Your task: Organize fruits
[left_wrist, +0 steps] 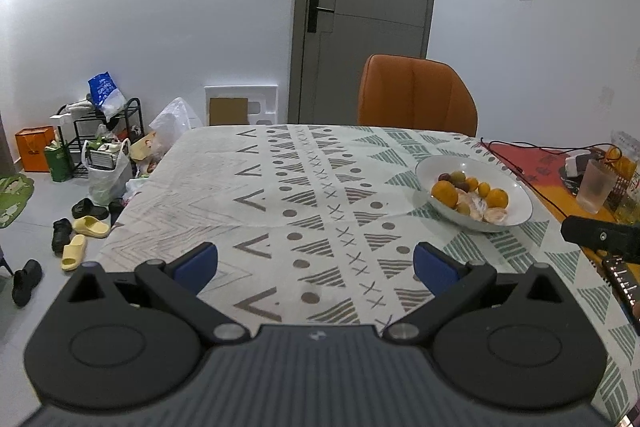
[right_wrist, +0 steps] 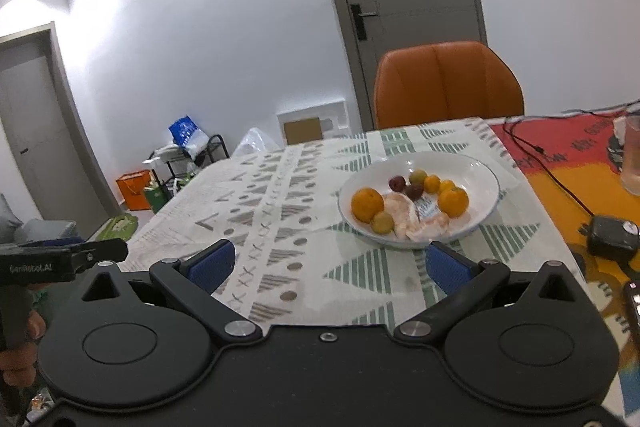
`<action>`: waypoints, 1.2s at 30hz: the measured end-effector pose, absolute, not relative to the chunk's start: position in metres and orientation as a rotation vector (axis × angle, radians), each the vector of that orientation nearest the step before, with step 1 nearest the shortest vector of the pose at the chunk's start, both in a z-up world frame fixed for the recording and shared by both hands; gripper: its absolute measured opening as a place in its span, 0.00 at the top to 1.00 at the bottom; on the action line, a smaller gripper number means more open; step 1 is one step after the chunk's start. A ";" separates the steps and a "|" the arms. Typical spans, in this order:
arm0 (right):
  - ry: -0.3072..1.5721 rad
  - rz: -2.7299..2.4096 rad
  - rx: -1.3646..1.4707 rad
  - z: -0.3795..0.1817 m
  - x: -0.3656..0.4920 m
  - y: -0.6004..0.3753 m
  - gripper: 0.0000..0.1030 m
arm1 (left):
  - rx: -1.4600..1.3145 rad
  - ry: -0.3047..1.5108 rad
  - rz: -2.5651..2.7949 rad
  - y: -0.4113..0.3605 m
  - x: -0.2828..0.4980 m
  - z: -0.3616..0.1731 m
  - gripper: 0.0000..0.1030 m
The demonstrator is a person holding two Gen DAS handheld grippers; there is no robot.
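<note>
A white bowl (left_wrist: 516,187) (right_wrist: 480,171) stands on the patterned tablecloth and holds several fruits: oranges (left_wrist: 445,193) (right_wrist: 367,204), small dark red plums (right_wrist: 397,182), yellow-green plums (right_wrist: 382,223), peeled citrus pieces (right_wrist: 400,209) and a small packet. My left gripper (left_wrist: 316,263) hovers open over bare cloth, left of and nearer than the bowl. My right gripper (right_wrist: 328,265) is open too, just in front of the bowl's near rim. Nothing sits between either pair of blue pads (left_wrist: 197,264) (right_wrist: 211,265).
An orange chair (left_wrist: 416,95) stands at the table's far side. To the right lie a red mat, a black cable (right_wrist: 560,183), a plastic cup (left_wrist: 596,187), a black device (right_wrist: 612,237) and a phone (left_wrist: 622,283). Shoes, bags and a rack clutter the floor at left (left_wrist: 96,163).
</note>
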State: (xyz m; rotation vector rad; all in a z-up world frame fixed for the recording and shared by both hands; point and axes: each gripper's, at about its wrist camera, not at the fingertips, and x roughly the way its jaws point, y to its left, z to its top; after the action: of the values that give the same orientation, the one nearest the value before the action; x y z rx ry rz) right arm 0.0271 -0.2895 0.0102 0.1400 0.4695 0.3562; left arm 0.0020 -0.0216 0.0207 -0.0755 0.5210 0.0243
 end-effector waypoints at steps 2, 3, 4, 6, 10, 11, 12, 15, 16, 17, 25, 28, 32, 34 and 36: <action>0.463 0.347 0.156 0.010 0.023 -0.290 0.00 | -0.077 0.518 0.023 -0.022 -0.001 0.021 0.00; 0.462 0.339 0.163 0.009 0.022 -0.290 0.00 | -0.074 0.514 0.021 -0.022 -0.003 0.022 0.00; 0.466 0.335 0.165 0.008 0.021 -0.290 0.00 | -0.071 0.511 0.019 -0.023 -0.004 0.023 0.00; 0.478 0.333 0.160 0.004 0.021 -0.289 0.00 | -0.069 0.507 0.021 -0.024 -0.006 0.023 0.00; 0.497 0.333 0.153 0.000 0.020 -0.288 0.00 | -0.065 0.509 0.024 -0.025 -0.007 0.023 0.00; 0.499 0.335 0.148 -0.001 0.019 -0.288 0.00 | -0.064 0.508 0.023 -0.025 -0.007 0.023 0.00; 0.499 0.336 0.143 -0.001 0.019 -0.287 0.00 | -0.063 0.508 0.022 -0.025 -0.007 0.023 0.00; 0.502 0.334 0.139 -0.002 0.019 -0.286 0.00 | -0.065 0.512 0.022 -0.024 -0.007 0.022 0.00; 0.506 0.335 0.141 -0.003 0.020 -0.285 0.00 | -0.066 0.514 0.022 -0.023 -0.007 0.022 0.00; 0.510 0.337 0.141 -0.003 0.020 -0.285 0.00 | -0.067 0.516 0.024 -0.023 -0.007 0.021 0.00; 0.502 0.347 0.117 -0.001 0.019 -0.281 0.00 | -0.068 0.528 0.029 -0.023 -0.006 0.019 0.00; 0.496 0.353 0.111 0.001 0.018 -0.280 0.00 | -0.069 0.532 0.031 -0.023 -0.006 0.018 0.00; 0.493 0.359 0.103 0.002 0.018 -0.279 0.00 | -0.069 0.533 0.030 -0.022 -0.007 0.018 0.00; 0.493 0.360 0.102 0.002 0.018 -0.279 0.00 | -0.069 0.534 0.030 -0.021 -0.007 0.018 0.00; 0.492 0.361 0.103 0.002 0.018 -0.279 0.00 | -0.070 0.536 0.031 -0.021 -0.007 0.018 0.00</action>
State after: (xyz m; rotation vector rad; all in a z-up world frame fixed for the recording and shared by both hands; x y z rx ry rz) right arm 0.0175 -0.2793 0.0020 0.1026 0.4923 0.3606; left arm -0.0068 -0.0212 0.0176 -0.0697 0.5359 0.0312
